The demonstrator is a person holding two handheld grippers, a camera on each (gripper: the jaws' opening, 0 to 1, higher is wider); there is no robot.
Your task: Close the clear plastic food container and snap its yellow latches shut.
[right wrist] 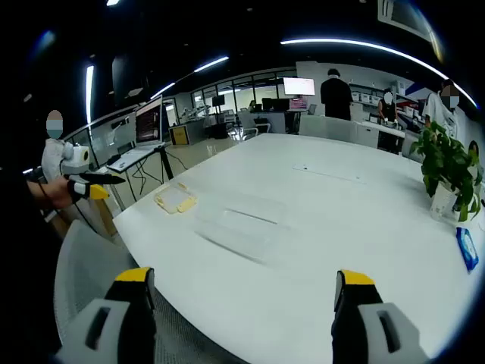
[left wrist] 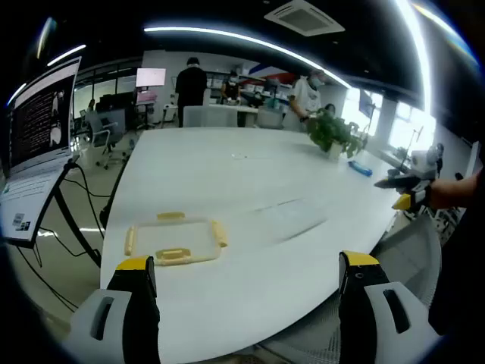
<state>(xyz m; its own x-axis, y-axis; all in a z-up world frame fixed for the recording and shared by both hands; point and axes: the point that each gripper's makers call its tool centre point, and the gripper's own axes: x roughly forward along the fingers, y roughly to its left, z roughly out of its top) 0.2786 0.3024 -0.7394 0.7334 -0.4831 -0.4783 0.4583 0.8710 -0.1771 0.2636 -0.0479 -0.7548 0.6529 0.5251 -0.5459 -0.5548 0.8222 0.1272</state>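
White surface [left wrist: 227, 174] carries a yellow-latched lid [left wrist: 176, 241] ahead of the spread, empty left tool [left wrist: 246, 273]. From the right gripper view, the clear container [right wrist: 239, 227] sits beside that lid [right wrist: 175, 199], beyond the spread, empty right tool [right wrist: 242, 284].

Your left gripper [left wrist: 246, 277] hangs with jaws apart above the white table [left wrist: 250, 174]. The lid [left wrist: 175, 240] with yellow latches lies flat, just beside the clear container [left wrist: 292, 218].
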